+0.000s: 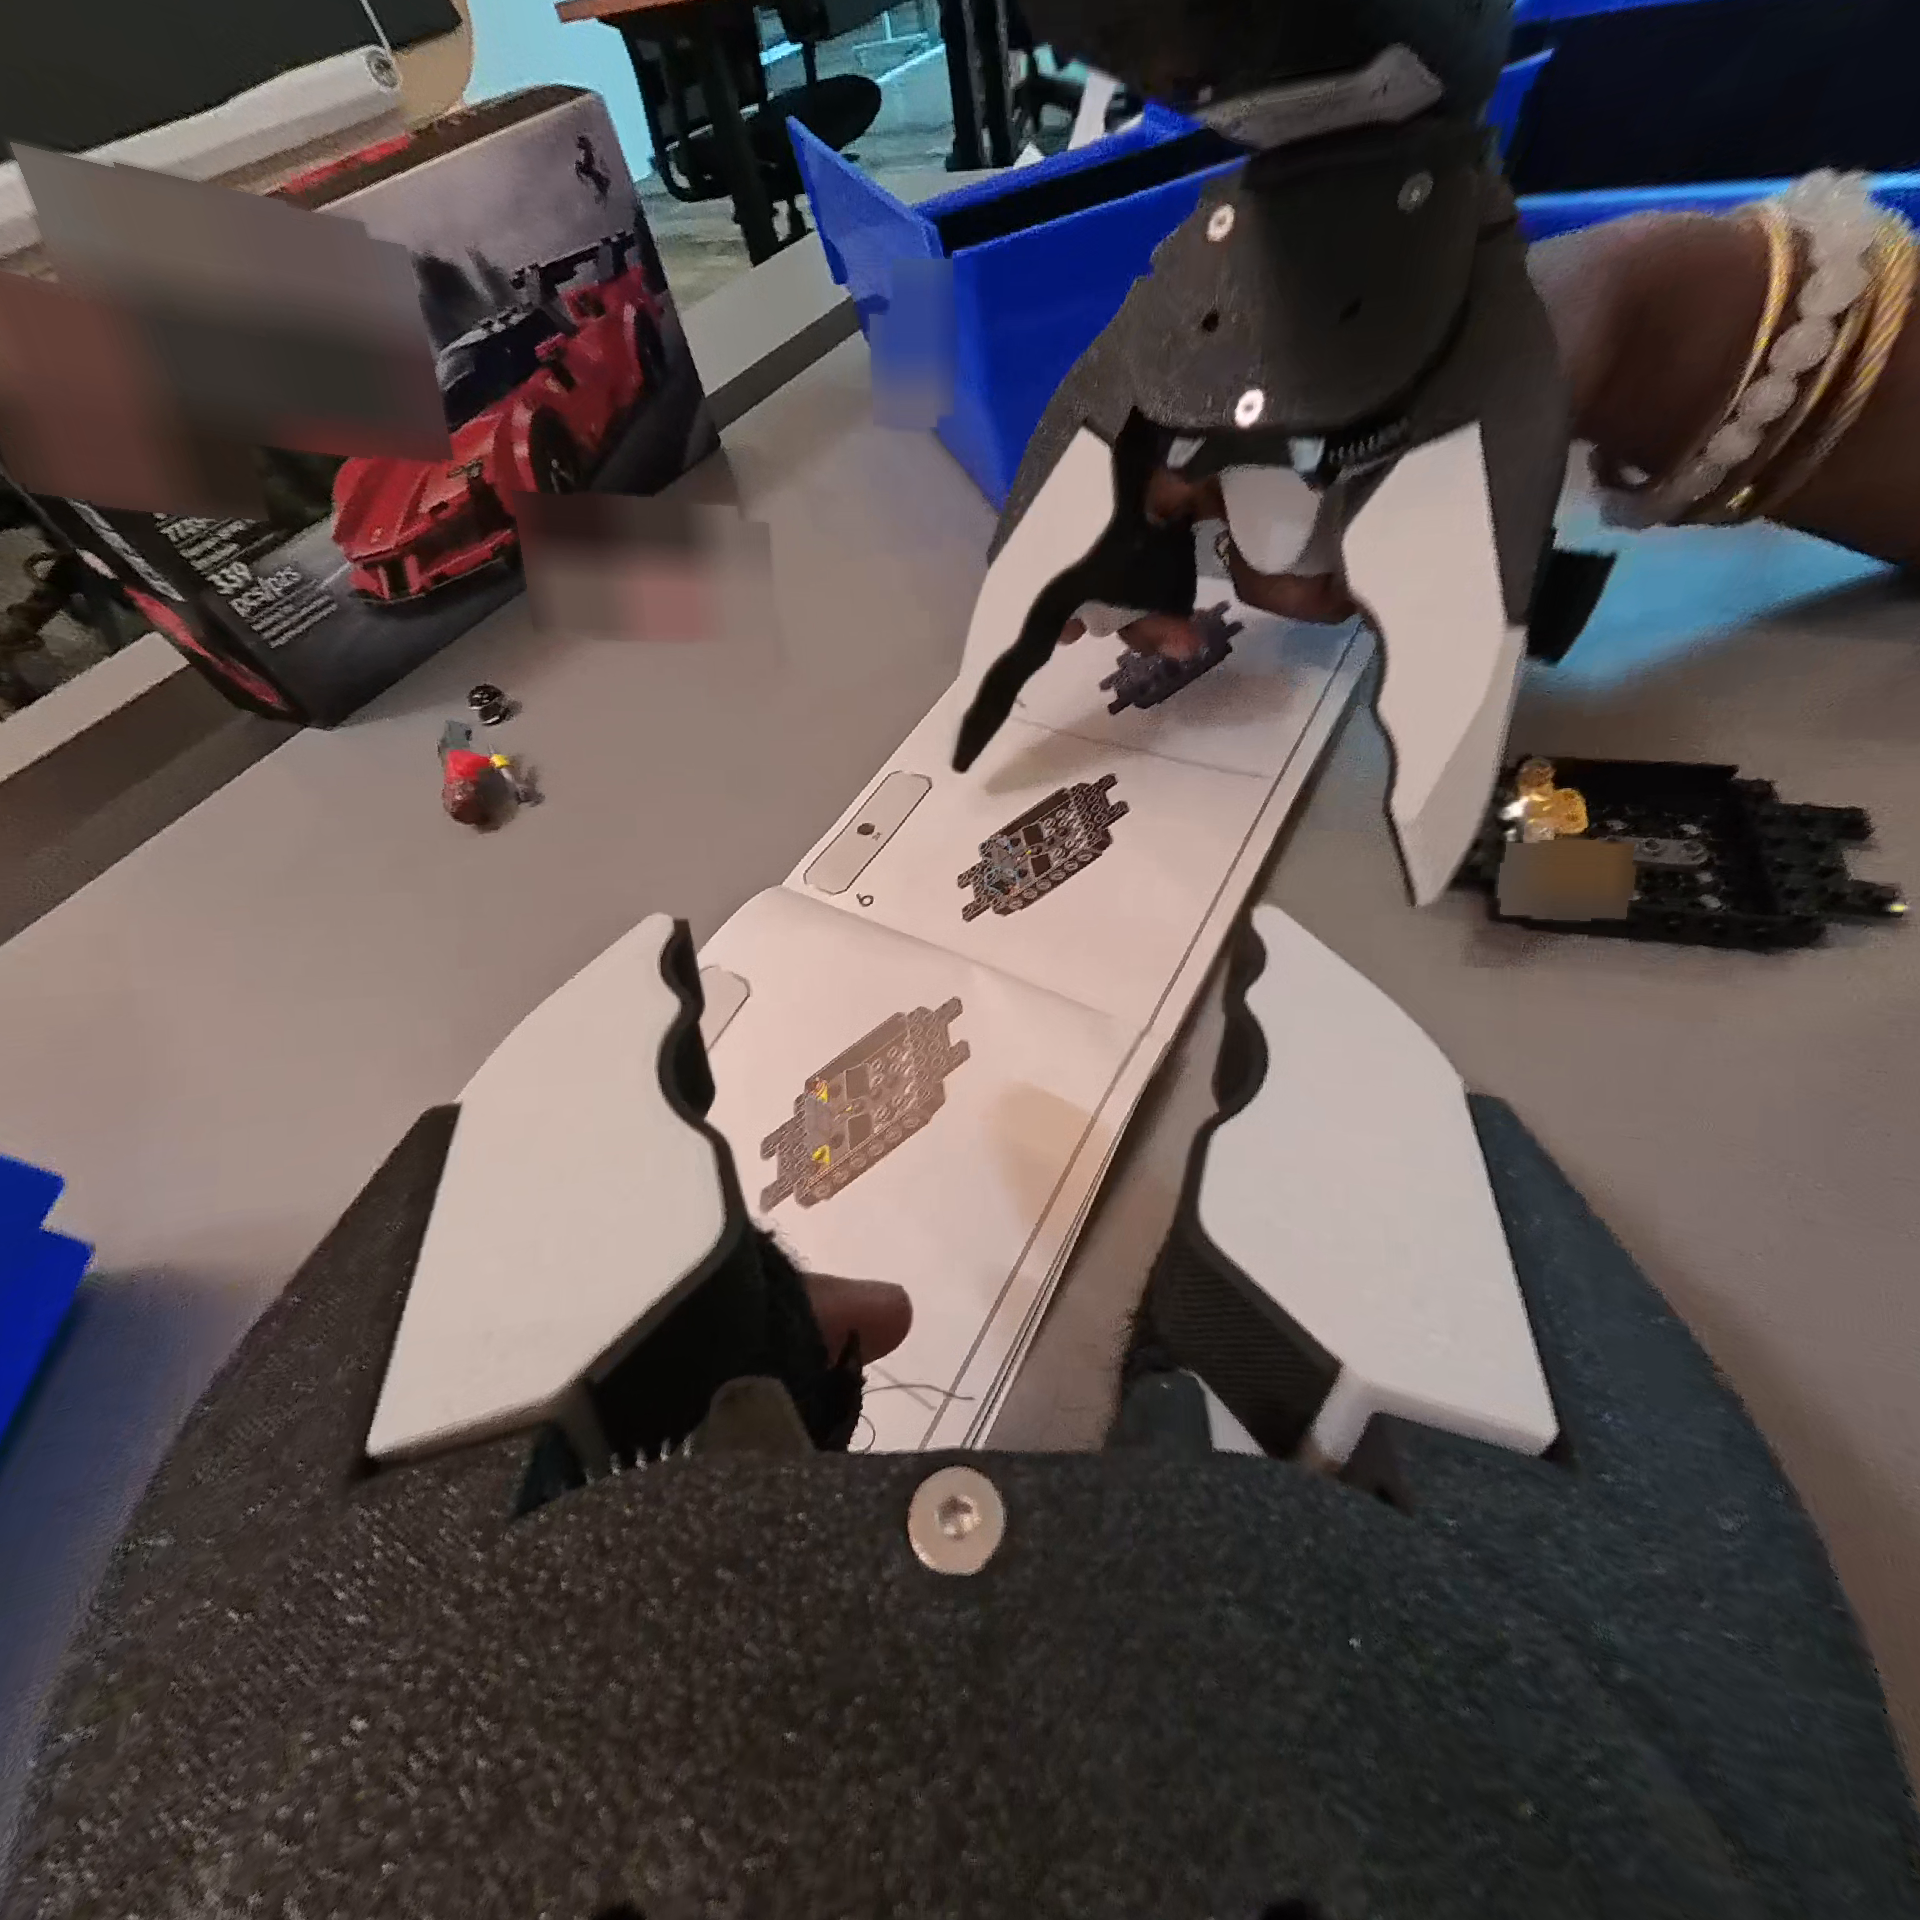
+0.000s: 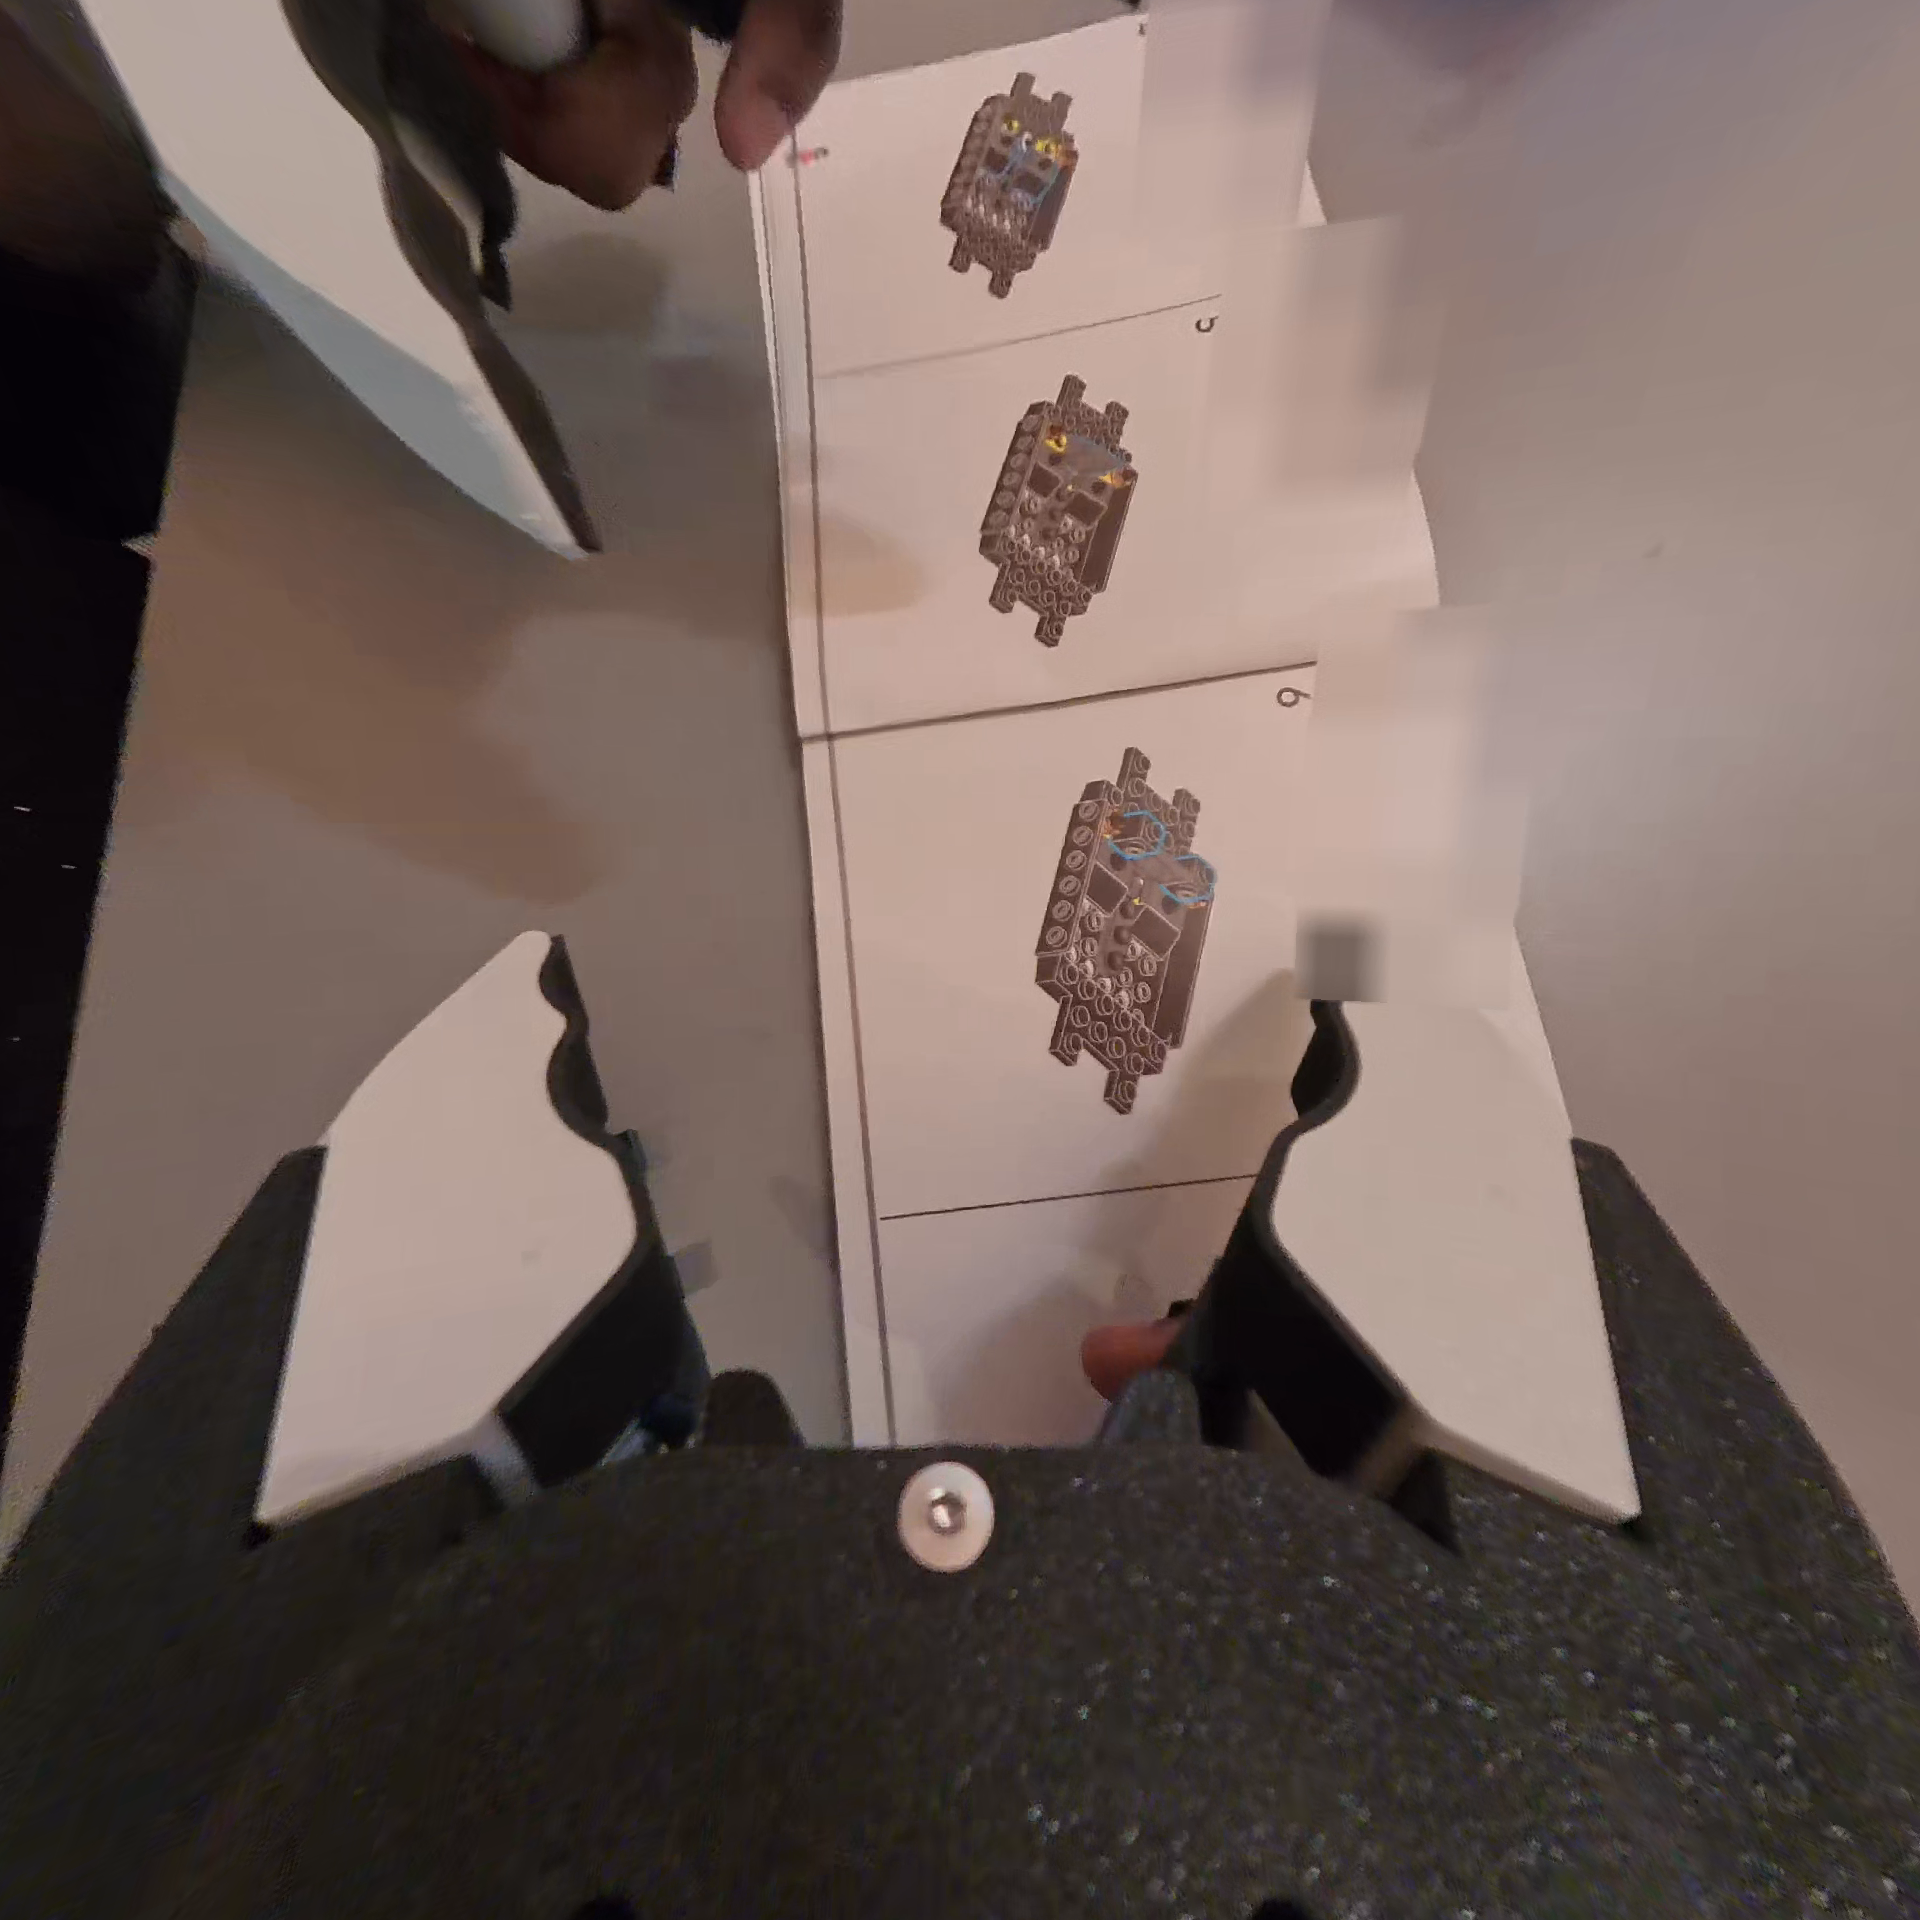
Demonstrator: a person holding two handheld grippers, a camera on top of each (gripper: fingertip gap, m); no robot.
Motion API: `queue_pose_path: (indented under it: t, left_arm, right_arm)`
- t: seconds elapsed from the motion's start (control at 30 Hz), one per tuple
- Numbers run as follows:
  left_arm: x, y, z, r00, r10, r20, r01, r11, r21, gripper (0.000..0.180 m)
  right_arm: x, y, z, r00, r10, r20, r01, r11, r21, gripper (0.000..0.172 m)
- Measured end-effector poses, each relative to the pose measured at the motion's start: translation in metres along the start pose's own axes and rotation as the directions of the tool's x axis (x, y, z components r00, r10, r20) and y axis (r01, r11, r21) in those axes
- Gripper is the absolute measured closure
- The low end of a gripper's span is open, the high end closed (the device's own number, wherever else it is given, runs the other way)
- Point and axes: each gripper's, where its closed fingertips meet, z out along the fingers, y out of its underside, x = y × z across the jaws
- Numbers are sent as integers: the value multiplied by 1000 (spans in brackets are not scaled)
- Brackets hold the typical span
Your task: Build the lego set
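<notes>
An open white instruction booklet [image 1: 1101, 935] with drawings of a dark brick chassis lies on the grey table [image 1: 312, 1039]. My left gripper [image 1: 966, 935] hovers open over its near end, and nothing is between its pads. My right gripper [image 1: 1195, 831] reaches in from the far side, tips down over the booklet, wide open and empty. In the right wrist view the booklet [image 2: 987, 675] runs up the middle between my right gripper's [image 2: 940, 982] spread fingers. One of my left gripper's fingers [image 2: 416, 395] shows at the upper left there.
A black brick chassis [image 1: 1683, 862] with a yellow-clear piece lies to the right of the booklet. A small red minifigure [image 1: 483, 779] and a tiny dark part [image 1: 488, 698] lie to the left. A box showing a red car [image 1: 499, 416] and blue bins [image 1: 987, 270] stand behind. The small red minifigure [image 1: 483, 779] is about equally far from each gripper, around 20 cm.
</notes>
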Motion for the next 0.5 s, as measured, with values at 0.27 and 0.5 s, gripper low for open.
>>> queue_pose_path:
  t: [0.27,0.5]
  left_arm:
    - [4,3,7,996,5,-90,-9,999,-47,78]
    - [-11,20,-1,993,21,-116,-34,994,-105,80]
  right_arm:
    - [9,12,2,998,17,-59,-19,999,-28,43]
    - [19,21,2,989,-38,-145,23,994,-102,41]
